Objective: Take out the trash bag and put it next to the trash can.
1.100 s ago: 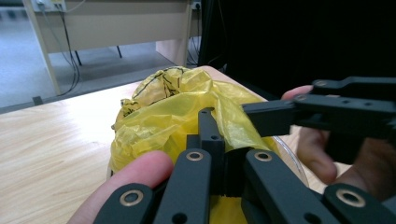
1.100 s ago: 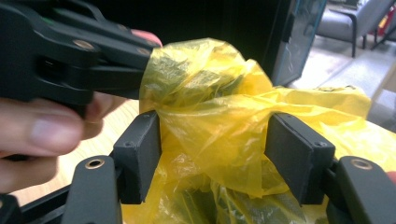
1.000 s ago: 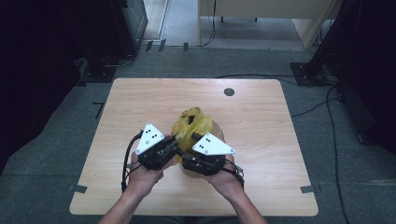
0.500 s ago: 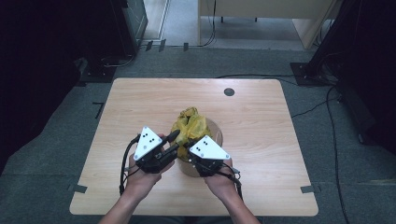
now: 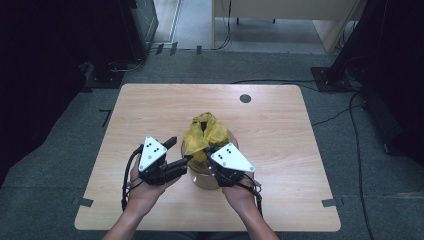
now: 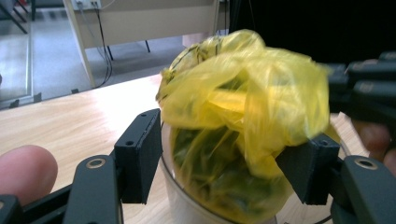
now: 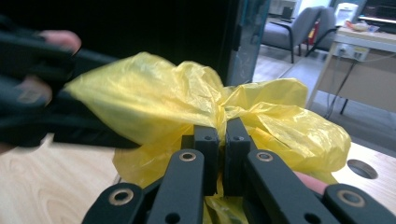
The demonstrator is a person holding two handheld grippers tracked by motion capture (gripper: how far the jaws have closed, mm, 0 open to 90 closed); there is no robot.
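Right gripper view: gripper (image 7: 222,140) pinching yellow bag (image 7: 280,121).

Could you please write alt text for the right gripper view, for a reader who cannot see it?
The right hand-held gripper pinches a fold of a crumpled yellow plastic bag between its closed black jaws. The left hand-held gripper reaches in from the left, blurred, above a wooden table.
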